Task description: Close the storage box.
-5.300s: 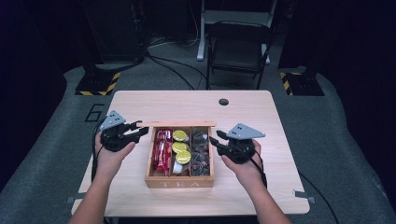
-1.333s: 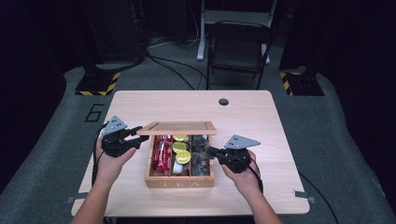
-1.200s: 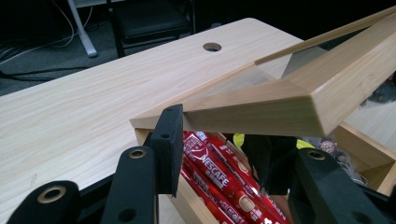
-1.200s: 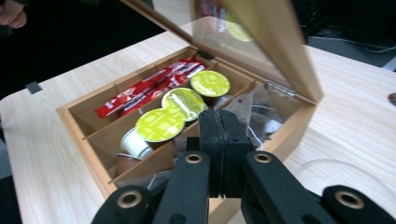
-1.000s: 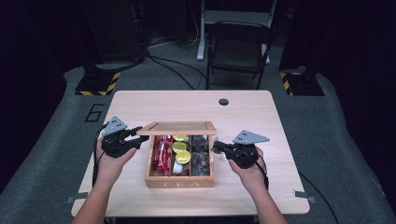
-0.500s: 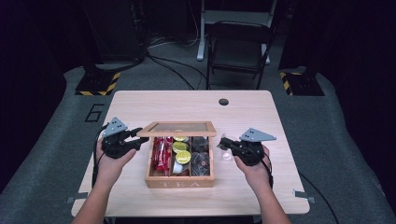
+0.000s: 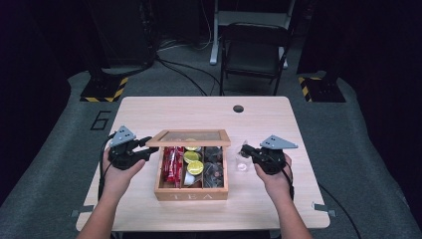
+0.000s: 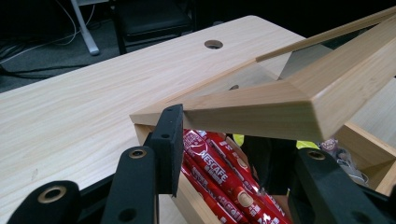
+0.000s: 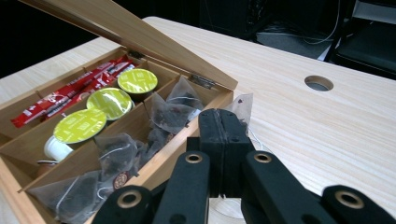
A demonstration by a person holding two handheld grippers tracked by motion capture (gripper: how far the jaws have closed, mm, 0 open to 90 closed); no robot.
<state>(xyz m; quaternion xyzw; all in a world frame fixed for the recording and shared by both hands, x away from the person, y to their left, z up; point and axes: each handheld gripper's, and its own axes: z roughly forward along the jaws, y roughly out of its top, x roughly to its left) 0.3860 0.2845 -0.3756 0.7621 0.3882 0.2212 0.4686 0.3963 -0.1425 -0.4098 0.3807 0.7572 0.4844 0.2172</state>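
The pale rectangular wooden table (image 7: 149, 112) has a smooth matt top with fine straight grain. The light wooden tea box (image 7: 191, 191) is smooth, unvarnished-looking wood, as is its raised wooden-framed lid (image 8: 289, 100). At the box's 9 o'clock lie glossy red foil-like stick sachets (image 8: 219, 170); in the middle, matt lime-green capsule tops (image 9: 95, 114); at 3 o'clock, sheer mesh pyramid tea bags (image 9: 166, 114). Both grippers' jaws are matt black plastic.

Both forearms reach in from the table's near edge. The left gripper (image 7: 145, 152) points right, its jaws clamped on the lid's corner. The right gripper (image 7: 245, 151) points left, jaws pressed together.
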